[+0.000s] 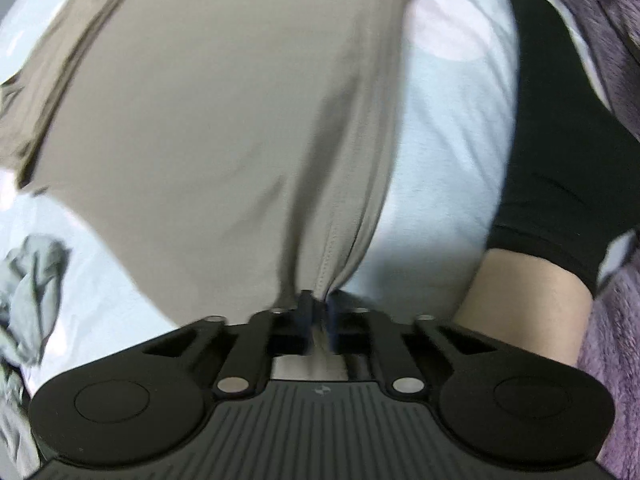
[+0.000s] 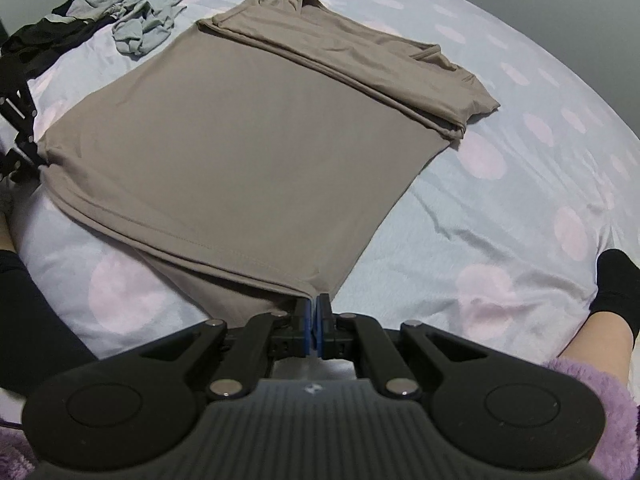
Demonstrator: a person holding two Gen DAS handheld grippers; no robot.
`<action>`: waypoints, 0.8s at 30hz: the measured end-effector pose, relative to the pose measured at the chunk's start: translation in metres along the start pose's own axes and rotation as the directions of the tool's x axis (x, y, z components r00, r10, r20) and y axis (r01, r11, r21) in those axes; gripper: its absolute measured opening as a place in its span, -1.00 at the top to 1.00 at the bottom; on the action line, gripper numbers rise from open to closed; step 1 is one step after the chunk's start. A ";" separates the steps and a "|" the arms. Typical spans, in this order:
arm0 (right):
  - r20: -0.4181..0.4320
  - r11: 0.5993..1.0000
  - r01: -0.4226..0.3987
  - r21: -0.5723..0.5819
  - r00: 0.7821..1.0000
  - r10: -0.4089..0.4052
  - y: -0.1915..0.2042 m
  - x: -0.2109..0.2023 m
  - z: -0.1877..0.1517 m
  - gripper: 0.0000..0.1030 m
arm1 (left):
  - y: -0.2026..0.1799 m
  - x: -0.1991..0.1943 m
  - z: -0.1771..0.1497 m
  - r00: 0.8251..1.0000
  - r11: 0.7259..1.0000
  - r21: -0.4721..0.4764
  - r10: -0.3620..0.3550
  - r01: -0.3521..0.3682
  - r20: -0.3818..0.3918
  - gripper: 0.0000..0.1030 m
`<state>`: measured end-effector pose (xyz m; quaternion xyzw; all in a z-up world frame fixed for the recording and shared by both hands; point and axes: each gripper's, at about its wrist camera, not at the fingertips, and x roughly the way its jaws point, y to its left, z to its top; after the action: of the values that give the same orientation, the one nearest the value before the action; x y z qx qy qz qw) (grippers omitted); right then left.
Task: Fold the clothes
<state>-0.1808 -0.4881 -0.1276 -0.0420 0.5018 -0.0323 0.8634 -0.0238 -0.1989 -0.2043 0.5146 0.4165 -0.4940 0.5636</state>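
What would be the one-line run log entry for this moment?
step: fold | left gripper: shut on taupe shirt hem corner | right gripper: shut on other hem corner | sleeves: folded in | surface: bedsheet

Bed sheet [image 2: 500, 216] — taupe shirt [image 2: 240, 152], grey garment [image 2: 148, 20]

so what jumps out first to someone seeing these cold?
The big taupe t-shirt spread across the middle of the pale blue sheet with pink dots, sleeves already folded in at its far end. Both grippers pinch its near hem: the right gripper at one corner, the left gripper at the other. A crumpled grey garment and a black one lie at the far left.
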 end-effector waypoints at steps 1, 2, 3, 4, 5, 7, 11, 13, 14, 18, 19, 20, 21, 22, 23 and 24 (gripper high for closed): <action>0.007 1.000 0.002 -0.002 1.000 -0.002 0.002 -0.004 -0.001 0.94 | 0.001 -0.005 -0.003 1.000 1.000 -0.019 0.017 -0.016 0.017 0.94; 0.017 1.000 0.005 -0.005 1.000 -0.005 0.004 -0.009 -0.002 0.94 | 0.003 -0.010 -0.006 0.999 0.999 -0.037 0.033 -0.032 0.034 0.94; 0.027 1.000 0.008 -0.007 1.000 -0.008 0.006 -0.015 -0.004 0.94 | 0.004 -0.015 -0.009 0.997 0.997 -0.056 0.050 -0.048 0.051 0.94; 0.035 1.000 0.010 -0.011 0.999 -0.010 0.008 -0.021 -0.006 0.94 | 0.006 -0.020 -0.012 0.995 0.995 -0.076 0.068 -0.063 0.068 0.94; 0.044 1.000 0.011 -0.014 0.999 -0.011 0.010 -0.027 -0.008 0.94 | 0.007 -0.025 -0.015 0.993 0.992 -0.095 0.086 -0.077 0.084 0.94; 0.067 0.999 0.022 -0.031 0.998 -0.020 0.016 -0.041 -0.012 0.94 | 0.010 -0.035 -0.021 0.986 0.985 -0.135 0.122 -0.106 0.115 0.94; 0.129 0.997 0.067 -0.044 0.990 -0.061 0.027 -0.070 -0.017 0.94 | 0.015 -0.059 -0.034 0.961 0.962 -0.216 0.206 -0.165 0.183 0.94; 0.162 0.994 0.103 -0.044 0.982 -0.095 0.031 -0.081 -0.015 0.94 | 0.031 -0.072 -0.020 0.941 0.948 -0.247 0.255 -0.199 0.221 0.94; 0.180 0.991 0.128 -0.043 0.976 -0.118 0.033 -0.086 -0.012 0.94 | 0.039 -0.078 -0.013 0.930 0.941 -0.262 0.279 -0.215 0.238 0.94; 0.225 0.975 0.217 -0.036 0.953 -0.204 0.031 -0.096 0.006 0.94 | 0.065 -0.109 0.019 0.886 0.908 -0.322 0.363 -0.267 0.289 0.94; 0.231 0.972 0.234 -0.033 0.948 -0.220 0.028 -0.097 0.012 0.94 | 0.073 -0.113 0.024 0.877 0.902 -0.333 0.377 -0.275 0.297 0.94; 0.237 0.968 0.250 -0.030 0.942 -0.236 0.026 -0.098 0.018 0.94 | 0.079 -0.117 0.029 0.869 0.895 -0.344 0.391 -0.283 0.303 0.94; 0.239 0.965 0.262 -0.028 0.939 -0.248 0.023 -0.097 0.024 0.94 | 0.089 -0.124 0.034 0.861 0.889 -0.356 0.404 -0.289 0.308 0.94; 0.241 0.962 0.274 -0.025 0.935 -0.260 0.019 -0.097 0.030 0.94 | 0.097 -0.128 0.039 0.857 0.884 -0.367 0.411 -0.291 0.310 0.94; 0.243 0.959 0.283 -0.023 0.932 -0.270 0.015 -0.096 0.036 0.94 | 0.105 -0.131 0.044 0.853 0.878 -0.380 0.419 -0.292 0.312 0.94; 0.248 0.956 0.294 -0.018 0.927 -0.281 0.011 -0.095 0.044 0.94 | 0.113 -0.132 0.050 0.849 0.873 -0.390 0.425 -0.293 0.314 0.94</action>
<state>-0.1894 -0.4665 -0.0252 -0.1423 0.3815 -0.1394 0.9027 0.0634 -0.2331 -0.0503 0.3744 0.2669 -0.3942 0.7957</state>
